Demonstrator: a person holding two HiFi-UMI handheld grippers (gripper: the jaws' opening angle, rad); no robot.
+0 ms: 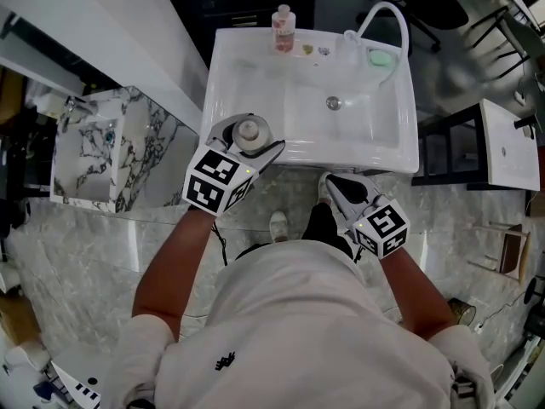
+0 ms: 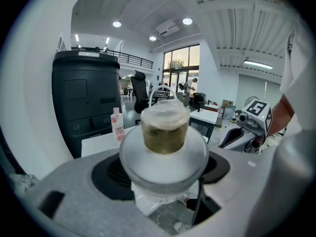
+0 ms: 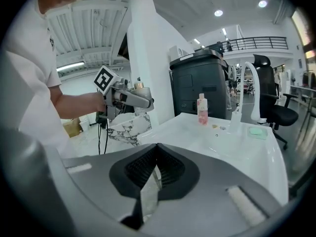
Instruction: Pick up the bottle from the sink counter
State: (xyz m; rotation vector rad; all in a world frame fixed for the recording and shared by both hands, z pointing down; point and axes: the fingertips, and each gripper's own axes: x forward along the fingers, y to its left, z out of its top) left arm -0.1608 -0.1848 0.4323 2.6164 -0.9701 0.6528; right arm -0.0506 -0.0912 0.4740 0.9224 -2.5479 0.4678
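The left gripper point(image 2: 163, 174) grips the frosted bottle point(image 2: 164, 154) with jaws wide, at frame centre. Floor shows beneath the bottle, so the lift looks done. The right gripper point(image 3: 150, 181) is closed, empty. Next: a steady hold, clear of the sink point(image 1: 255, 66). A pink bottle point(image 1: 283, 28) stands top centre.
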